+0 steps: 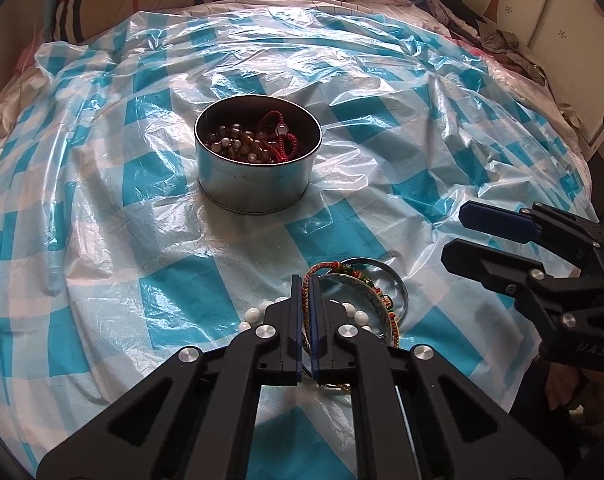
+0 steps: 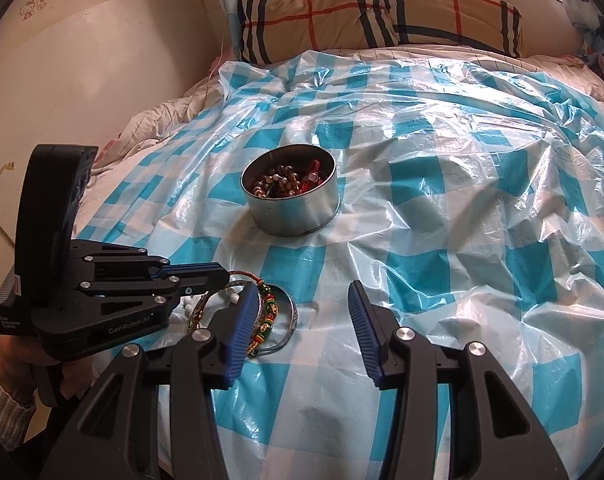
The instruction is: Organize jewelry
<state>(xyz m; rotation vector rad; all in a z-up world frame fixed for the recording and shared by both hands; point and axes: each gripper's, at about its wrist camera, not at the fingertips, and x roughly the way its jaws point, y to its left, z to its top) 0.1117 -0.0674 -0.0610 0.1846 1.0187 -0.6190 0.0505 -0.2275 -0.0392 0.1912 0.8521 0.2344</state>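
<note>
Bed (image 2: 482, 184): we work on a bed covered by a crinkled blue-and-white checked plastic sheet (image 1: 114, 208); a plaid pillow (image 2: 382, 16) lies at the far end.
Tin (image 1: 258, 160): a round metal tin stands upright near the middle of the sheet. It already holds brown and pearl beads and a red cord piece.
Loose jewelry: a small pile lies on the sheet, well apart from the tin and on the near side. It comprises a silver bangle (image 1: 398, 284), a white bead strand (image 1: 254, 314) and a woven thread bracelet (image 1: 330, 267).
Left tool (image 1: 307, 300): fingers drawn together, clamped on the woven thread bracelet, which runs between the pads and loops out ahead of the tips. The tool points forward toward the tin, low over the pile.
Right tool (image 2: 304, 324): fingers apart, holding nothing. It hovers just beside the pile on the right, angled toward the tin.
Step in hand: we judge this to be the pick of the bracelet for transfer to the tin.
Procedure: we recommend a straight lift until the bracelet clears the bangle and beads, since the pieces overlap and may snag. Carry it over the tin opening, then release above the rim.
Caution: the sheet is slick and loose; dragging may shift the pile.
</note>
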